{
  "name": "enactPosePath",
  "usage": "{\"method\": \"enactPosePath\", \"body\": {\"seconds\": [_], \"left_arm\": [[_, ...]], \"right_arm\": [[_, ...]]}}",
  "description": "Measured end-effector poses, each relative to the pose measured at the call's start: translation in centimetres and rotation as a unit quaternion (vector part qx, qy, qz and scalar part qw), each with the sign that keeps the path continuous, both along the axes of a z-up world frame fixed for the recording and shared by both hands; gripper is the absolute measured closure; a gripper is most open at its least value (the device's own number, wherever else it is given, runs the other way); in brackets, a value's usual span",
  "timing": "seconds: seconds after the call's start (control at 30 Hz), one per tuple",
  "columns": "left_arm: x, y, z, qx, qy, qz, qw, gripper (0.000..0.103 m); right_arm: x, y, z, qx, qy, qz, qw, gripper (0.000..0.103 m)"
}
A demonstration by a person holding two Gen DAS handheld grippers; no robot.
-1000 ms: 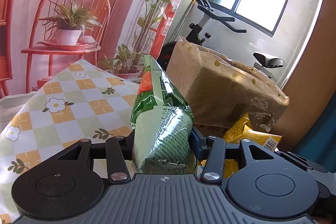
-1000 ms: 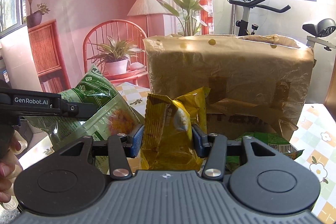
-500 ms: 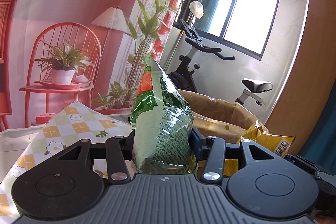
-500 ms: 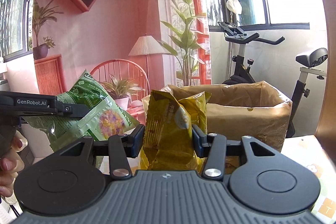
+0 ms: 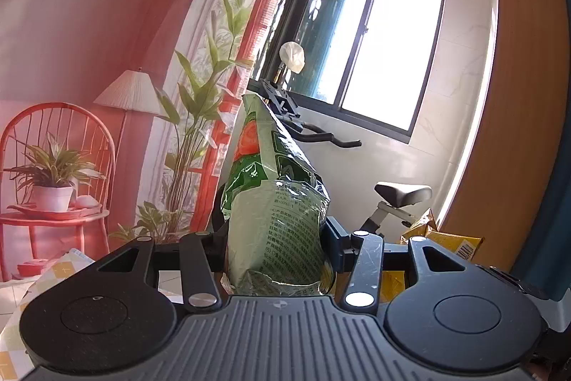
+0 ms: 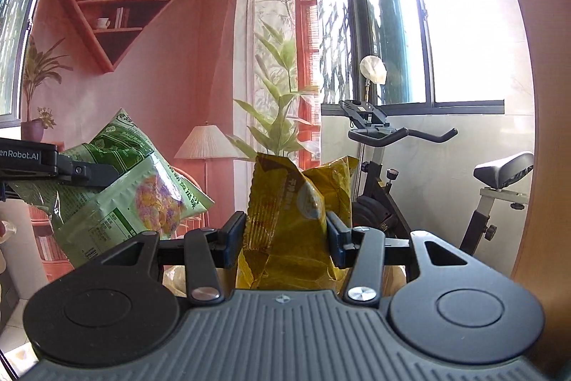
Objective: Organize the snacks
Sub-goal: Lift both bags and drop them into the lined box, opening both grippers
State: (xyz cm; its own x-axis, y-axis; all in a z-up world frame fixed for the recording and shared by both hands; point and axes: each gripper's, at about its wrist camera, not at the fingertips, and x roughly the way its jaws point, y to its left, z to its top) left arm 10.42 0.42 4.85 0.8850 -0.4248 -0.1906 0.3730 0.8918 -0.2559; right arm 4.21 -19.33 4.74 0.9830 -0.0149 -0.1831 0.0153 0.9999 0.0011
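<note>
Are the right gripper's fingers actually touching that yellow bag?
Touching. The right wrist view shows both fingers pressed against the yellow bag, pinching its sides.

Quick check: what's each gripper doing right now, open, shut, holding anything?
Left gripper: shut on the green snack bag.
Right gripper: shut on the yellow snack bag.

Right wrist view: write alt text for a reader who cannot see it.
The right gripper clamps a yellow snack bag upright between its blue pads. At left, the left gripper holds a green snack bag tilted in the air. Behind them hang a pink room-scene backdrop and, by bright windows, stands an exercise bike.
</note>
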Motion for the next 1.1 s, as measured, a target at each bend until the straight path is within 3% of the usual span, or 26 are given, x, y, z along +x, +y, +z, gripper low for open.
{"method": "enactPosePath", "body": {"seconds": [0.17, 0.43, 0.67, 0.77, 0.83, 1.1], "left_arm": [[4.8, -2.7, -0.6, 0.016, 0.008, -0.001, 0.9998, 0.051], [10.0, -6.3, -4.2, 0.069, 0.043, 0.005, 0.9967, 0.051], [11.1, -6.6, -6.6, 0.114, 0.069, 0.008, 0.991, 0.048], [11.3, -6.2, -6.6, 0.117, 0.073, 0.01, 0.9903, 0.031], [11.0, -6.1, -6.4, 0.119, 0.071, 0.01, 0.9903, 0.022], [9.0, -5.3, -5.5, 0.142, 0.068, 0.015, 0.9874, 0.022]], "right_arm": [[4.0, -3.1, -1.0, -0.007, 0.009, -0.013, 1.0, 0.054], [8.9, -5.8, -4.2, -0.011, 0.071, -0.019, 0.997, 0.054], [10.1, -7.2, -6.7, 0.007, 0.124, -0.034, 0.992, 0.051], [10.0, -7.8, -7.3, 0.017, 0.143, -0.042, 0.989, 0.051], [9.8, -7.9, -7.3, 0.018, 0.15, -0.048, 0.987, 0.041], [7.3, -7.4, -6.0, 0.03, 0.148, -0.044, 0.988, 0.029]]}}
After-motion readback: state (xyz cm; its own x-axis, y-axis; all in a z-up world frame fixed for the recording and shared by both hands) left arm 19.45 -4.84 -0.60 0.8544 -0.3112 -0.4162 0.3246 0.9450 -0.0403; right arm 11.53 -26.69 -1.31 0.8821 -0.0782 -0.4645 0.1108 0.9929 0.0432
